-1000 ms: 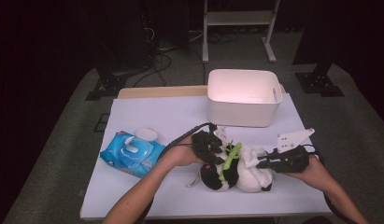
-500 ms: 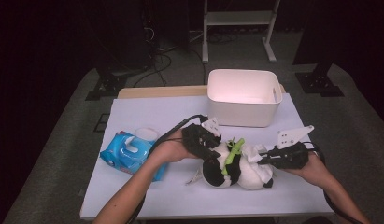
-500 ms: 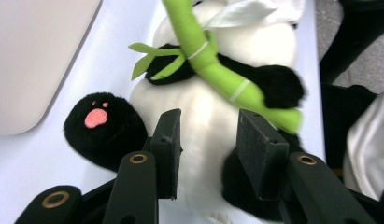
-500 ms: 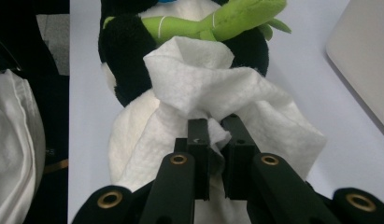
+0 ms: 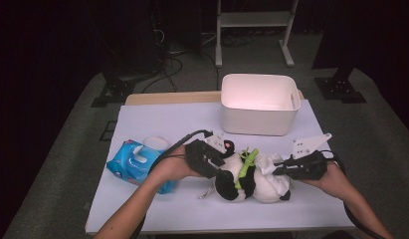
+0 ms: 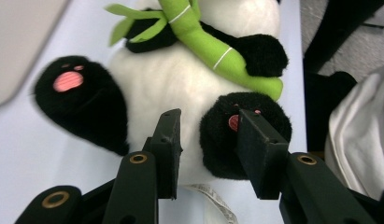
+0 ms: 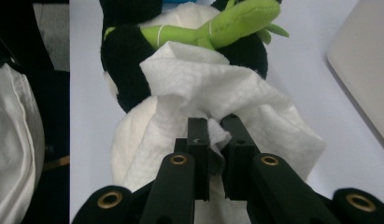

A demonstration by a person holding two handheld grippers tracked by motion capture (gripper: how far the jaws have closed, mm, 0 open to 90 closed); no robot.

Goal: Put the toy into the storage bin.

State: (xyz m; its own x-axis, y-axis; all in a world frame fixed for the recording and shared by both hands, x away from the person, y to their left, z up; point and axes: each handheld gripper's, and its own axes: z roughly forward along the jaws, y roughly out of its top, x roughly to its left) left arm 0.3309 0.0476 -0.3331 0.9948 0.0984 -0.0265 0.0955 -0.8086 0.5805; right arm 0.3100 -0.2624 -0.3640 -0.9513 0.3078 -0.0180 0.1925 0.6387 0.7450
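A black-and-white panda plush (image 5: 242,185) with a green bamboo stalk (image 5: 247,163) lies on the white table (image 5: 167,122), near its front edge. My left gripper (image 5: 224,168) comes in from the left and is shut on one of the panda's black feet (image 6: 217,140); the jaws (image 6: 210,128) pinch the foot and the belly fur beside it. The other foot (image 6: 73,93) sticks out free. My right gripper (image 7: 216,128) is shut on a crumpled white wipe (image 7: 217,88), which lies against the panda's white body (image 7: 129,135). From above, this gripper (image 5: 280,172) reaches in from the right.
A white plastic bin (image 5: 259,107) stands open at the back of the table, just behind the panda. A blue pack of wipes (image 5: 135,164) with a round white lid (image 5: 154,143) lies to the left of my left hand. Dark floor and stands surround the table.
My left hand has drawn back toward the left and slightly up, pulling the panda's foot with it. The right gripper and its wipe have stayed in place.
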